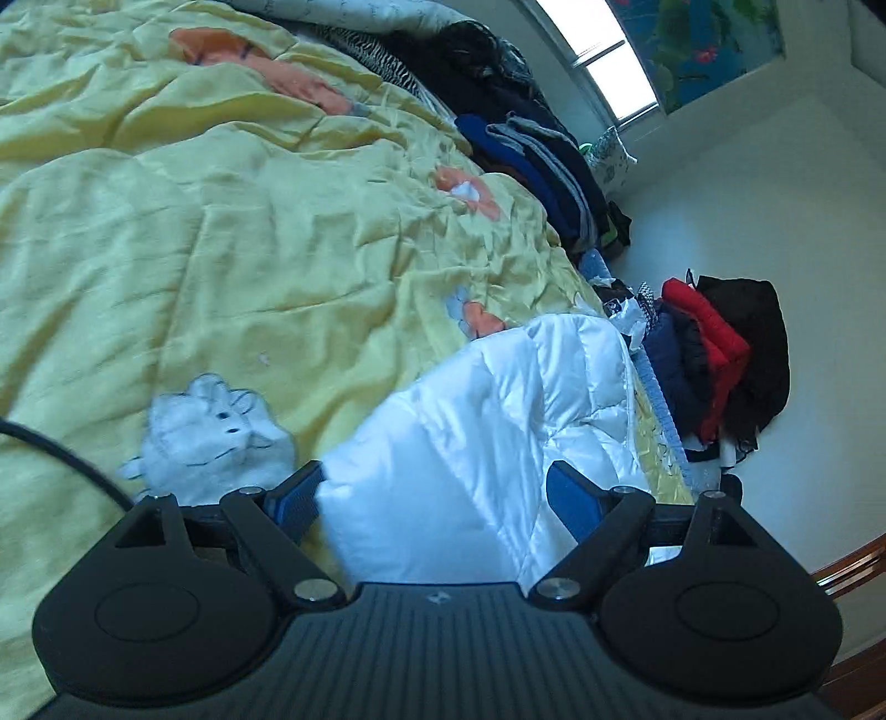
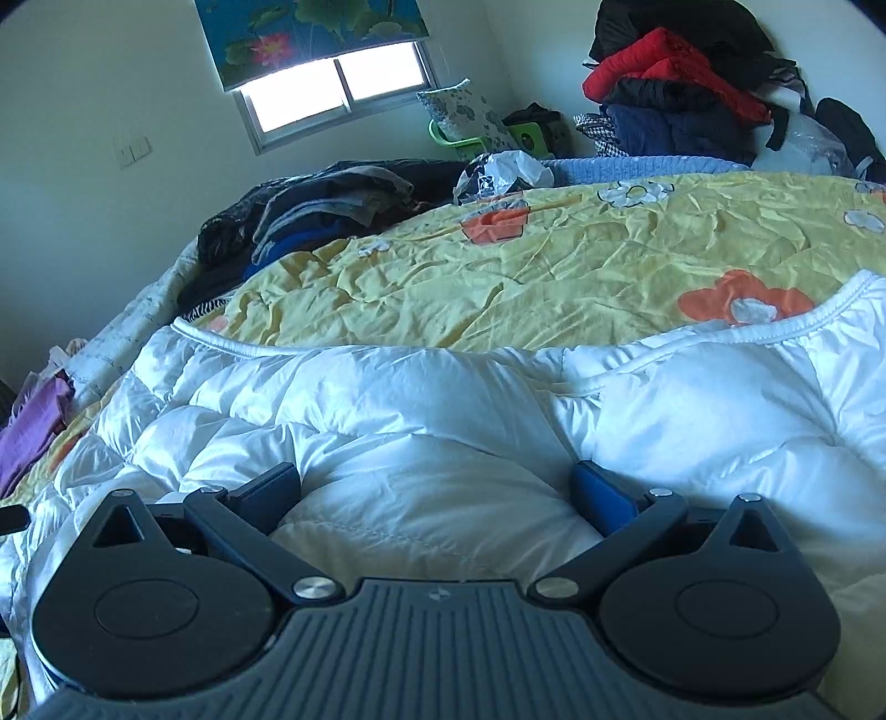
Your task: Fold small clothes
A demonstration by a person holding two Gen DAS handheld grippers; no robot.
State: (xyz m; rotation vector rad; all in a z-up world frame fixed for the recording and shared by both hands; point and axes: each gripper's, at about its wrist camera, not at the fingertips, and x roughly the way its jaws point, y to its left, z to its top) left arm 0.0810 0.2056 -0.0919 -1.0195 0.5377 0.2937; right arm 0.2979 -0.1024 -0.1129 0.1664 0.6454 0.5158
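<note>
The white quilted vest [image 2: 421,443] lies spread on the bed in front of me, puffy and glossy, stitched into padded panels, with a ribbed white trim along its curved far edge. Through my left wrist view its folded end reaches in under me, sharp-creased and bright.

My right gripper [image 2: 437,493] sits low over the vest with its jaws spread wide; a swell of the padding rises between the blue pads, but I cannot tell whether they press it. My left gripper [image 1: 437,493] has its jaws wide apart too, with white fabric between them and not pinched.

Under the vest is a crumpled yellow bedspread [image 1: 249,232] printed with orange and white flowers. A small white garment [image 1: 216,437] with a dark drawn figure lies on it just beside my left jaw. Dark folded clothes [image 2: 332,205] are stacked at the far side of the bed, and a red and black heap [image 2: 675,72] stands against the pale wall. A bright window [image 2: 338,83] sits under a lotus-print blind [image 2: 310,33].
</note>
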